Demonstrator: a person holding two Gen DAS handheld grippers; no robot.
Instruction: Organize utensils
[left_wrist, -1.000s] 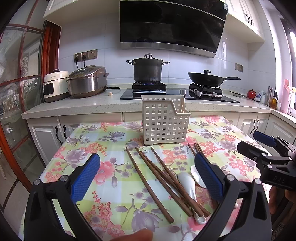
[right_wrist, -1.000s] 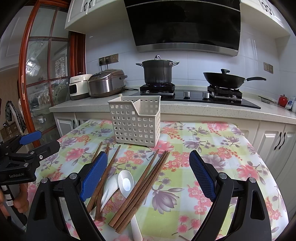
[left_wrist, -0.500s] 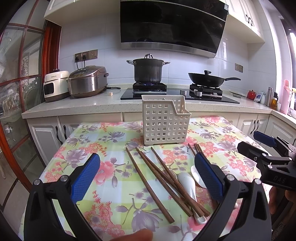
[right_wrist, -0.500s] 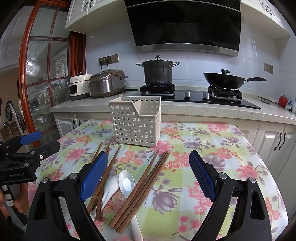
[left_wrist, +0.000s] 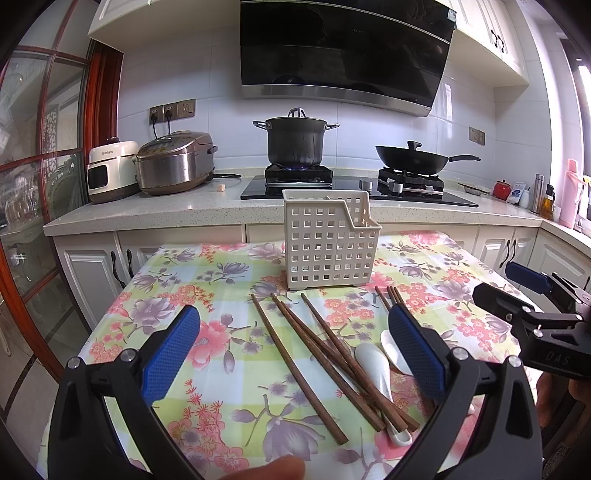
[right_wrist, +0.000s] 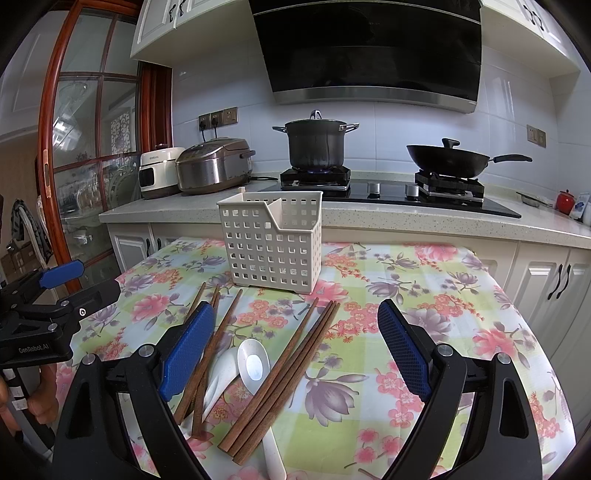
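Chopsticks and spoons loose on the table, nothing in the basket yet

The chopsticks (right_wrist: 284, 373) and white spoons (right_wrist: 253, 365) lie near us, long axes running near-to-far toward the basket (right_wrist: 271, 245); we reckon our right gripper (right_wrist: 295, 350), spread wide and empty, sits closer than our left gripper (left_wrist: 291, 354), also spread empty. Only the left view shows the lone chopstick (left_wrist: 295, 369) off left

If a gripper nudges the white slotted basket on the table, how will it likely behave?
The basket looks like thin perforated plastic and seems empty, so it is probably light and would slide on the floral tablecloth. It stands tall on a narrow base, so a push near the rim may tip it.
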